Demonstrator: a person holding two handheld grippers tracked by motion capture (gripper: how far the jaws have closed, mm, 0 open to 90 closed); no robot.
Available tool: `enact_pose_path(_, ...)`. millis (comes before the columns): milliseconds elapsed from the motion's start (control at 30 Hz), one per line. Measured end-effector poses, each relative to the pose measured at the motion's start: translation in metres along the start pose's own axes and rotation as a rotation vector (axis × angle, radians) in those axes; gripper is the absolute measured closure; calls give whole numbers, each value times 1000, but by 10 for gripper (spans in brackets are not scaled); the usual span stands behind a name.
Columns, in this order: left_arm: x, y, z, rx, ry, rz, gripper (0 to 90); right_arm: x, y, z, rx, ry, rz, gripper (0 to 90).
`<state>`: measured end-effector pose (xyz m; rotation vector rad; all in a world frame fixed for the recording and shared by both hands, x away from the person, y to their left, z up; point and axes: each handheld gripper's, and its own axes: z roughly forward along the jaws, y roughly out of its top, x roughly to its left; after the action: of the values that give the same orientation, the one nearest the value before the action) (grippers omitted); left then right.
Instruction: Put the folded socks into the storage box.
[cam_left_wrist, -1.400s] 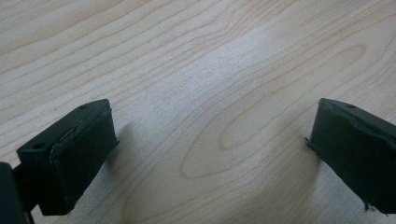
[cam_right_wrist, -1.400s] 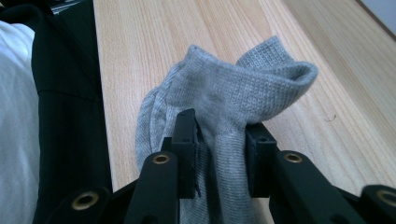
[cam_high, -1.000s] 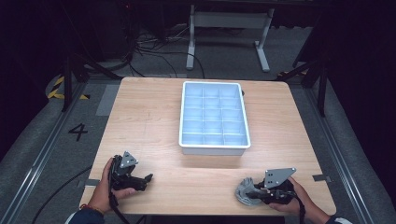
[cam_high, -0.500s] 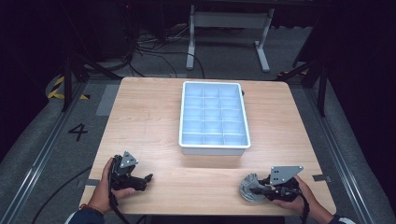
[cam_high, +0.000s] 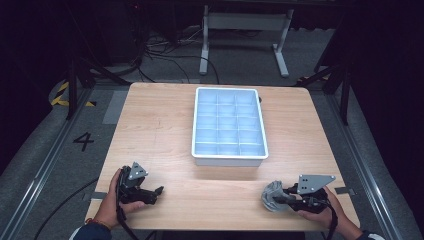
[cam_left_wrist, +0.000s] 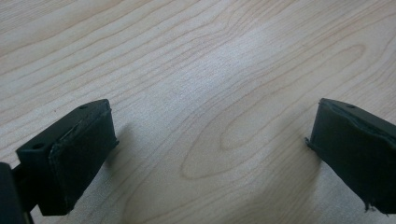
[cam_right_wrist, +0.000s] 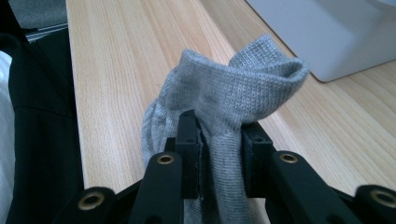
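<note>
A grey knitted sock is bunched up near the table's front edge at the right. My right gripper is shut on it, the fabric pinched between the two black jaws. In the high view this right gripper points left, held by a hand at the lower right. My left gripper rests on the wood at the front left, held in the other hand. Its jaws stand wide apart over bare wood, one pad at the left and one pad at the right, with nothing between them.
A white tray divided into several compartments stands in the middle of the wooden table; its corner lies just beyond the sock. A metal stand and cables lie on the floor behind the table.
The right gripper with the sock has shifted slightly to the right along the front edge. The left gripper has stayed where it was.
</note>
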<state>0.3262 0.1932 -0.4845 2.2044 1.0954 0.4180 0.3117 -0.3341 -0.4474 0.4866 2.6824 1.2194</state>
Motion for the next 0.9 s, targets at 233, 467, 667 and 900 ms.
enact_pose_path(233,0,0,0,0,0,-1,6,-3,-1,-6,-29,-16,9,737)
enact_pose_path(467,0,1,1,-2,2,-2,5,-7,-3,-11,-46,-36,24,737)
enact_pose_path(667,0,1,1,5,1,-9,5,-12,-4,-17,-62,-57,42,737)
enact_pose_path(900,0,1,1,5,1,-9,5,-18,-4,-26,-87,-84,54,737)
